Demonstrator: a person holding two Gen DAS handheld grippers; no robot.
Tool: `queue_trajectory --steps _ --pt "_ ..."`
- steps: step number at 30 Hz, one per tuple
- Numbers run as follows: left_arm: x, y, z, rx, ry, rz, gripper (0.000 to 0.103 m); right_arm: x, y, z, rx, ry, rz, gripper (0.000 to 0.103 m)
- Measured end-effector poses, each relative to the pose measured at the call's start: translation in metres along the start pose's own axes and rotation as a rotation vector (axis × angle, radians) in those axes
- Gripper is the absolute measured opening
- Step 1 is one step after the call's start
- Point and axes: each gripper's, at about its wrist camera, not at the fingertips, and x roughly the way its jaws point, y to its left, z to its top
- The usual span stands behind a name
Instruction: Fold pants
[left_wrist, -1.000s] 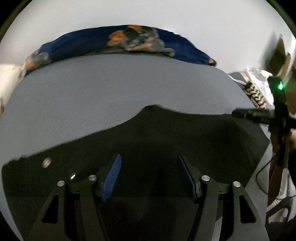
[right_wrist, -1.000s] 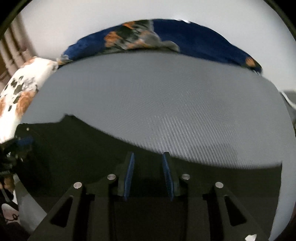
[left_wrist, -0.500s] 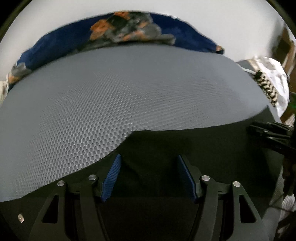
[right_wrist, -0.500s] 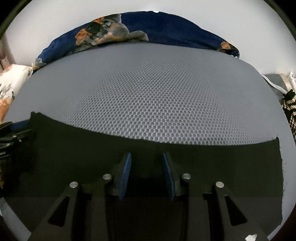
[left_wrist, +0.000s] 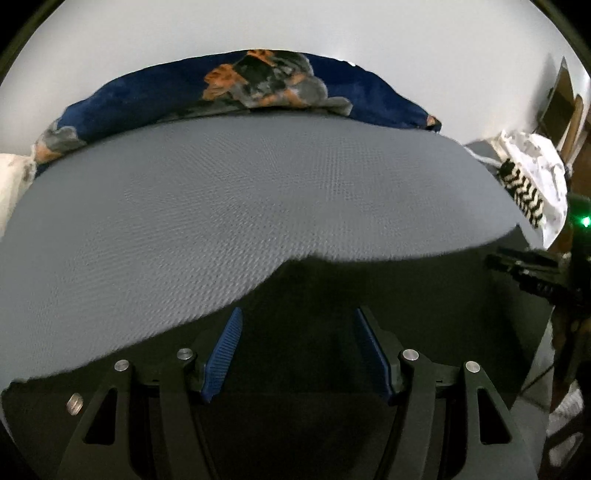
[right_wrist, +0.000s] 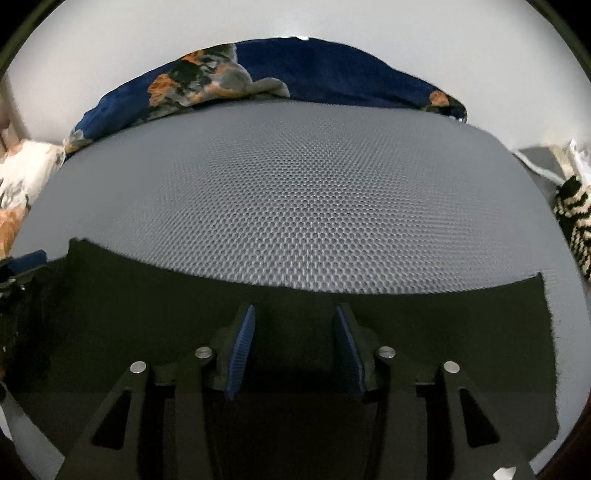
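Black pants (left_wrist: 406, 295) lie flat on the grey honeycomb-textured mattress (left_wrist: 240, 192), filling the lower part of both views (right_wrist: 147, 295). A metal button (left_wrist: 75, 403) shows at their lower left in the left wrist view. My left gripper (left_wrist: 297, 317) is open just above the pants, blue pads apart, nothing between them. My right gripper (right_wrist: 293, 314) is also open above the pants, pads narrower apart and empty. The right gripper's body shows at the right edge of the left wrist view (left_wrist: 532, 269).
A navy floral blanket (left_wrist: 240, 92) is bunched along the far edge of the mattress (right_wrist: 314, 177), against a white wall. A white and black-patterned cloth pile (left_wrist: 532, 184) lies off the right side. A white floral pillow (right_wrist: 18, 184) sits at the left.
Both grippers have shifted over the pants and the view has tilted; the waist button has come back into the left view. The right gripper's jaws stand slightly wider than before.
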Motion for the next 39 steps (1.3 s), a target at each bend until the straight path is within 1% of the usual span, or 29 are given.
queue_trajectory --steps 2,6,8,10,13,14,16,18,21,23,25,26,27,29,31,32,34,36,39 --pt "-0.006 0.009 -0.013 -0.003 0.019 0.014 0.063 -0.003 0.001 -0.008 -0.003 0.007 0.000 0.048" --pt "-0.010 0.028 -0.033 -0.016 0.047 0.073 0.063 -0.006 -0.005 -0.020 0.004 0.027 -0.012 0.048" --pt "-0.013 0.033 -0.039 -0.003 0.038 0.066 0.063 -0.008 -0.011 -0.026 0.003 0.034 -0.036 0.048" --pt "-0.015 0.035 -0.044 0.022 0.034 0.075 0.063 -0.007 -0.019 -0.031 0.000 0.049 -0.064 0.048" --pt "-0.017 0.041 -0.048 0.007 0.033 0.064 0.063 -0.007 -0.039 -0.038 0.030 0.068 -0.108 0.048" --pt "-0.018 0.044 -0.047 -0.005 0.035 0.053 0.063 -0.007 -0.045 -0.039 0.042 0.074 -0.115 0.048" --pt "-0.019 0.051 -0.047 -0.038 0.029 0.026 0.063 -0.008 -0.065 -0.044 0.096 0.077 -0.114 0.051" --pt "-0.021 0.054 -0.048 -0.055 0.016 0.011 0.063 -0.010 -0.077 -0.047 0.115 0.084 -0.122 0.055" --pt "-0.021 0.050 -0.049 -0.048 0.001 0.028 0.063 -0.014 -0.086 -0.046 0.123 0.093 -0.116 0.055" --pt "-0.022 0.047 -0.049 -0.052 -0.005 0.044 0.064 -0.020 -0.093 -0.042 0.132 0.073 -0.065 0.055" --pt "-0.022 0.045 -0.048 -0.066 -0.003 0.049 0.068 -0.032 -0.109 -0.039 0.178 0.040 -0.007 0.055" --pt "-0.023 0.044 -0.048 -0.081 -0.004 0.051 0.069 -0.035 -0.114 -0.039 0.190 0.037 0.006 0.055" --pt "-0.025 0.042 -0.048 -0.096 -0.008 0.053 0.069 -0.040 -0.127 -0.038 0.206 0.034 0.025 0.055" --pt "-0.027 0.038 -0.047 -0.114 -0.010 0.053 0.069 -0.046 -0.146 -0.038 0.235 0.032 0.032 0.055" --pt "-0.030 0.032 -0.046 -0.130 -0.015 0.030 0.069 -0.054 -0.173 -0.039 0.279 0.025 0.075 0.054" --pt "-0.032 0.026 -0.047 -0.130 -0.016 0.020 0.069 -0.055 -0.184 -0.040 0.300 0.030 0.105 0.054" --pt "-0.032 0.011 -0.047 -0.114 -0.018 -0.001 0.069 -0.057 -0.213 -0.042 0.362 0.048 0.145 0.045" --pt "-0.031 -0.002 -0.050 -0.095 -0.014 -0.013 0.069 -0.056 -0.235 -0.045 0.392 0.071 0.174 0.041" --pt "-0.025 -0.025 -0.050 -0.065 0.009 -0.041 0.069 -0.053 -0.266 -0.051 0.413 0.115 0.184 0.041"
